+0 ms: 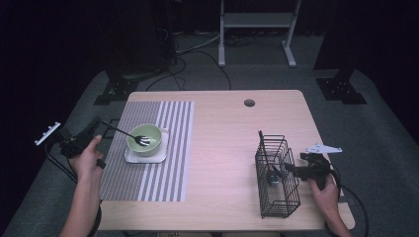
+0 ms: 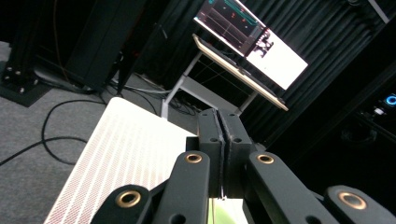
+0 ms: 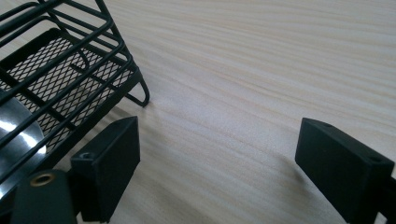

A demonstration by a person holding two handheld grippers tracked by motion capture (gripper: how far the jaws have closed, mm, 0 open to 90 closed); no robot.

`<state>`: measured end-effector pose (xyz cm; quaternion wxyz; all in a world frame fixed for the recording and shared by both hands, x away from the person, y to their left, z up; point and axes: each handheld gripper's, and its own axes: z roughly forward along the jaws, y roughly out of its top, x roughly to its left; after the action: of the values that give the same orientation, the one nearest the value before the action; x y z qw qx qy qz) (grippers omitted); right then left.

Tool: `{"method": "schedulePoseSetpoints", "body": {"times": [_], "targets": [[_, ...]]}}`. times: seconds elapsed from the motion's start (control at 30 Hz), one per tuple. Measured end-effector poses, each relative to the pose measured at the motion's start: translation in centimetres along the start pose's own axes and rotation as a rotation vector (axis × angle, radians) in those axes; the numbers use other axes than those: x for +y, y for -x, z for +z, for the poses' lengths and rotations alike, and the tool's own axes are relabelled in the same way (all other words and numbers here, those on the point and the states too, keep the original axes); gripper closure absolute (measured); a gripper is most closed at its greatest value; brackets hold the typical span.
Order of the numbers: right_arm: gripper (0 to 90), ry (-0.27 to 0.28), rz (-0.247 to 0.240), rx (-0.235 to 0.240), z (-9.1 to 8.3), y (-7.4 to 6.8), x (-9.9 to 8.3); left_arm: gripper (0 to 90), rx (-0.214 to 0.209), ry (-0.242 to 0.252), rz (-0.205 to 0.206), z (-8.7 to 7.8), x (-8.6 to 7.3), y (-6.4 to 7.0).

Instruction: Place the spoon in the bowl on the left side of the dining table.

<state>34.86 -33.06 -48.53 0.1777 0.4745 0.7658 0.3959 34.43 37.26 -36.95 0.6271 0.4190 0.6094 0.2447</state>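
Observation:
A green bowl [image 1: 146, 138] sits on a small white square plate [image 1: 159, 157] on the striped placemat [image 1: 163, 173]. A black-handled fork [image 1: 123, 133] slants from my left gripper [image 1: 100, 123] down into the bowl, tines inside it. In the left gripper view the left gripper [image 2: 223, 122] has its jaws pressed together, and a sliver of the green bowl [image 2: 224, 215] shows below them. My right gripper [image 1: 292, 169] stands open at the right side of a black wire basket [image 1: 284, 197]. In the right gripper view the right gripper [image 3: 217, 158] is low over bare wood beside the basket [image 3: 70, 70].
The basket holds an upright black utensil [image 1: 264, 148] and a shiny metal piece [image 3: 16, 133]. A cable hole [image 1: 249, 102] is at the table's far edge. Bare wood lies between mat and basket. A laptop on a stand [image 2: 252, 42] is beyond the table.

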Motion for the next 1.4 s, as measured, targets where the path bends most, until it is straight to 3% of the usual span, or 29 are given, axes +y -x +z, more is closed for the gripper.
{"method": "schedulePoseSetpoints", "body": {"times": [0.8,1.4], "targets": [[13.0,-0.003,-0.002,-0.004,0.0,-0.1,0.0,89.3,0.079,-0.019,-0.028,0.1,-1.5,-2.5],[13.0,-0.002,-0.003,-0.005,0.0,-0.1,0.0,89.3,0.091,-0.040,-0.054,1.1,-3.2,-2.8]]}}
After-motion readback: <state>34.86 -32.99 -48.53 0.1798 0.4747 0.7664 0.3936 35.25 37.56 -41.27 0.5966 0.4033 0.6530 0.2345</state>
